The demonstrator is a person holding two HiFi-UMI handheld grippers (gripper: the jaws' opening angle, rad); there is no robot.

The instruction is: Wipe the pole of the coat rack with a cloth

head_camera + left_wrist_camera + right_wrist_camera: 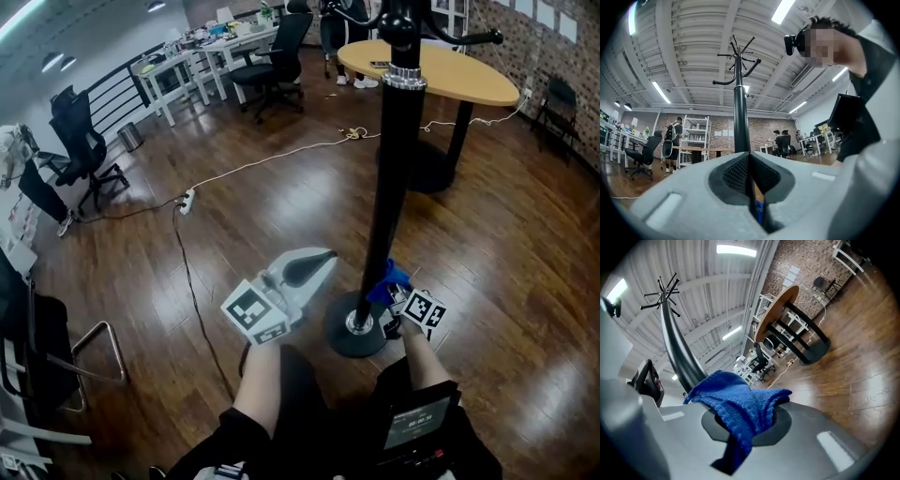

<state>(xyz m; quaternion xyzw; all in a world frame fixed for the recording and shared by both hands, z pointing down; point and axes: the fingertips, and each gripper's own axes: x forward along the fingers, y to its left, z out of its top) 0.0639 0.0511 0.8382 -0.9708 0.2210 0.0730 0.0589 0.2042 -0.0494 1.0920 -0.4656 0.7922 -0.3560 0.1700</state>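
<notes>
The right gripper (397,296) is clamped shut on the blue cloth (388,279). The cloth sits against the lower coat rack pole (387,187), just above the round base (339,343). The left gripper (319,262) is fully closed and empty, just left of the pole.

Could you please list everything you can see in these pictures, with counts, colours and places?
Coat rack pole: one, black, upright on a round base, centre.
Cloth: one, blue, at the pole's lower part.
Table: one, oval wooden top, behind the pole.
Office chairs: at least two, black, left and far back.
Cable: one, white, across the floor to a power strip.
Left hand-held gripper: grey, shut, empty, left of the pole.
Right hand-held gripper: shut on the cloth.
</notes>
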